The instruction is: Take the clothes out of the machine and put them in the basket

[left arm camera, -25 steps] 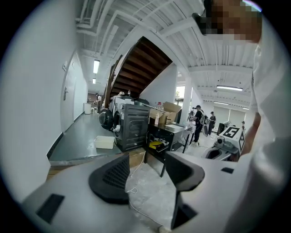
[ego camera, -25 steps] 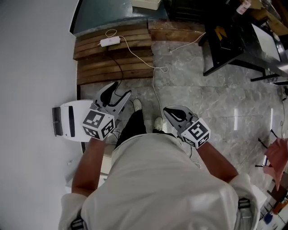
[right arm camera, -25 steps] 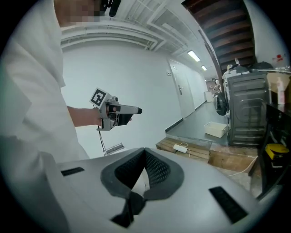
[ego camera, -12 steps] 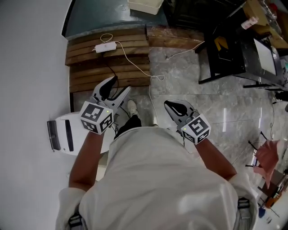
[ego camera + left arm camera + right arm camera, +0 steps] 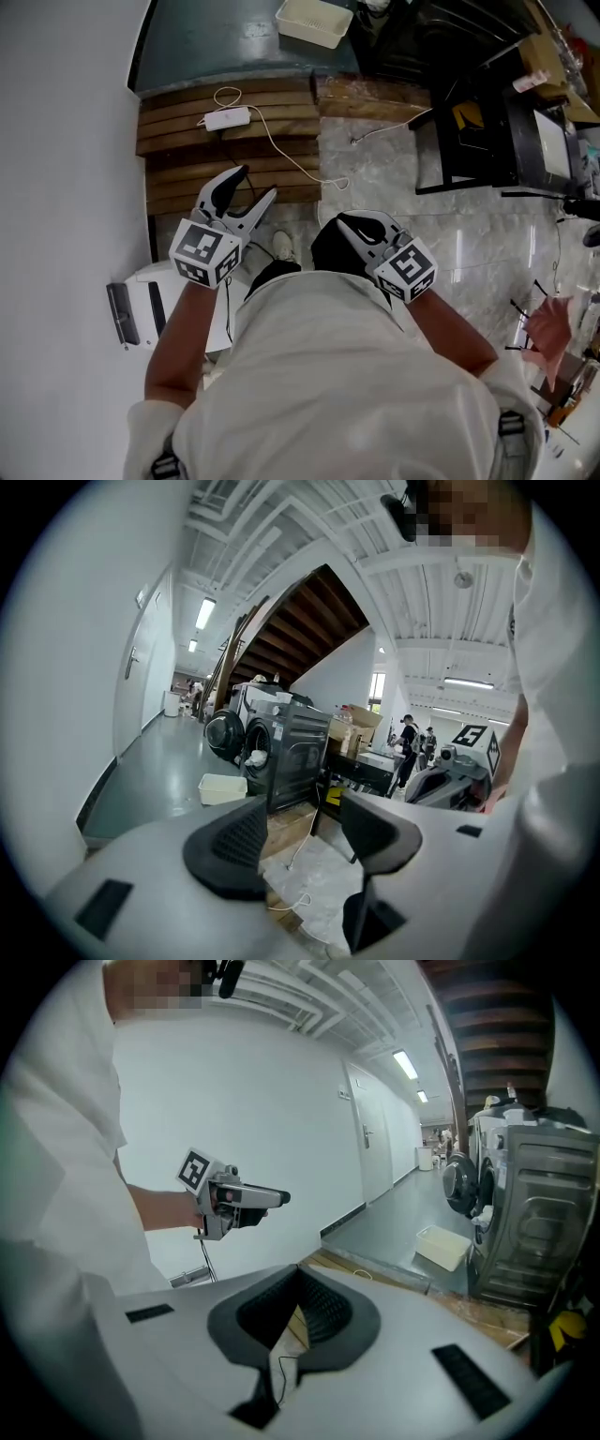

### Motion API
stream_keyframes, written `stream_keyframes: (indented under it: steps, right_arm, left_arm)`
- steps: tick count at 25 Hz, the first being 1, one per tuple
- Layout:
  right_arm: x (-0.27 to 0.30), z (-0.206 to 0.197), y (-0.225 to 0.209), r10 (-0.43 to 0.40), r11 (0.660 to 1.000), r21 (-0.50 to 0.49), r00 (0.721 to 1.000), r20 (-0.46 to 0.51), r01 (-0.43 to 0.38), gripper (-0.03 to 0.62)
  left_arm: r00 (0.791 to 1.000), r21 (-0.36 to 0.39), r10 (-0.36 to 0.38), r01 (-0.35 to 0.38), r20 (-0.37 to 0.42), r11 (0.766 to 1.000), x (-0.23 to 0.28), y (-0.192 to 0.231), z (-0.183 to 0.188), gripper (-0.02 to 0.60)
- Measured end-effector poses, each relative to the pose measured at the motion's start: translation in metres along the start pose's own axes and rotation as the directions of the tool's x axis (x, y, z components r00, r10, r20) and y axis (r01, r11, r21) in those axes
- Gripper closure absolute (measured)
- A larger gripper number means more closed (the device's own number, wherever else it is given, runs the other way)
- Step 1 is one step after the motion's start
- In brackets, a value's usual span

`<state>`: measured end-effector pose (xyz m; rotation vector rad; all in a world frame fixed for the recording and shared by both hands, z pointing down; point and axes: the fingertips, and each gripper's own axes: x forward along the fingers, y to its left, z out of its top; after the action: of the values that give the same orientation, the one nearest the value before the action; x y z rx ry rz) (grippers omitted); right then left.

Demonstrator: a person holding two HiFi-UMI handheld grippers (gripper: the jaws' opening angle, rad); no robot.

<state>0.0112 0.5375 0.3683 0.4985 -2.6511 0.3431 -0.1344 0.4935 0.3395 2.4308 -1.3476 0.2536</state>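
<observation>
left claw (image 5: 257, 182) gapes empty above wooden slats (image 5: 187, 127) crossed by white cable (image 5: 281, 150), right claw (image 5: 341, 220) pinched shut.

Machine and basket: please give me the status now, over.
Left gripper open, empty; right gripper shut, empty. Clothes at machine door; basket beside it. Cable across planks ahead.

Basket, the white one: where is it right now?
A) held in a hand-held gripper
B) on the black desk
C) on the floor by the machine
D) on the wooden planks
C: the basket stands on the grey floor right beside the machine, beyond the planks.
</observation>
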Motion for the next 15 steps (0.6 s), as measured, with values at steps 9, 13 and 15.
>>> stream_keyframes:
  steps: [9,13,15]
  right_arm:
    - [0.043,0.018,-0.040,0.014,1.000,0.004,0.999,-0.040,-0.013,0.591]
    - [0.068,0.026,-0.065,0.039,0.999,0.020,0.998,-0.042,-0.038,0.591]
    - [0.083,0.033,-0.083,0.045,0.999,0.019,0.998,-0.036,-0.045,0.591]
  left_arm:
    - [1.000,-0.030,0.017,-0.017,-0.002,0.999,0.027,0.049,0.003,0.344]
    - [0.999,-0.037,0.020,-0.021,-0.026,0.999,0.049,0.072,0.008,0.344]
    - [0.999,-0.029,0.017,-0.018,-0.040,0.999,0.063,0.087,0.013,0.344]
